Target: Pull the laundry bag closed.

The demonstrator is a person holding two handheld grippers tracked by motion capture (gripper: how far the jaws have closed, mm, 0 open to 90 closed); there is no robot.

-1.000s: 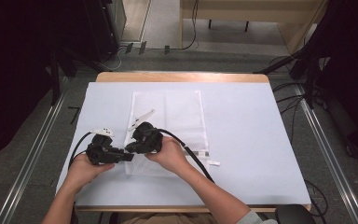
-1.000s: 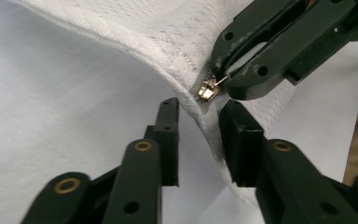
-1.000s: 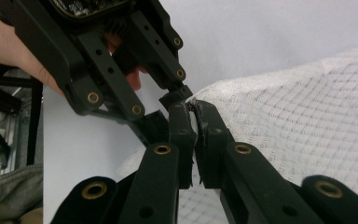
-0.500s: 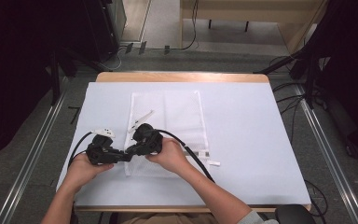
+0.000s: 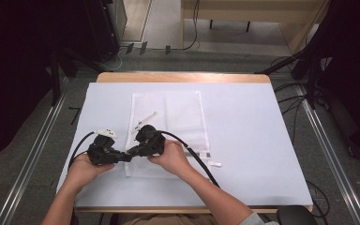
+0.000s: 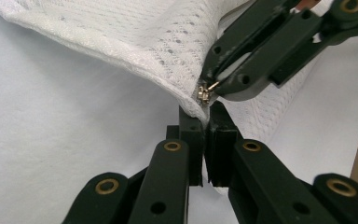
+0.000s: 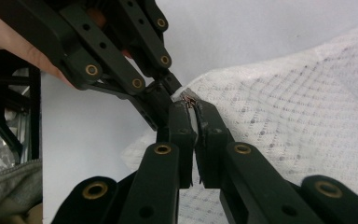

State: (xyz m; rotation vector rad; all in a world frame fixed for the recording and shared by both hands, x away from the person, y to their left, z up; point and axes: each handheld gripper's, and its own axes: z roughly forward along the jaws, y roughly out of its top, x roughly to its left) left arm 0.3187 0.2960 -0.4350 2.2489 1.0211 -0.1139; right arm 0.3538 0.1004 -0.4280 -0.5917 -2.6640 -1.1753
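Note:
A white mesh bag (image 5: 168, 117) lies flat on the table, and both grippers meet at its near left corner. My left gripper (image 6: 206, 116) has just been closing and now stands shut on the bag's edge (image 6: 186, 95), just below the small brass zipper slider (image 6: 205, 92). My right gripper (image 7: 193, 108) is shut on the zipper pull (image 7: 189, 101) at that same corner. In the high view the left gripper (image 5: 124, 157) and the right gripper (image 5: 132, 151) touch tip to tip, each held in a hand.
A pale sheet (image 5: 253, 140) covers the wooden table. A white strip (image 5: 143, 121) lies on the bag, and small white tags (image 5: 214, 163) lie by its near right corner. The right gripper's black cable (image 5: 197, 159) runs across the bag.
The left gripper's jaws have drawn together on the bag's corner. Both hands stay where they were.

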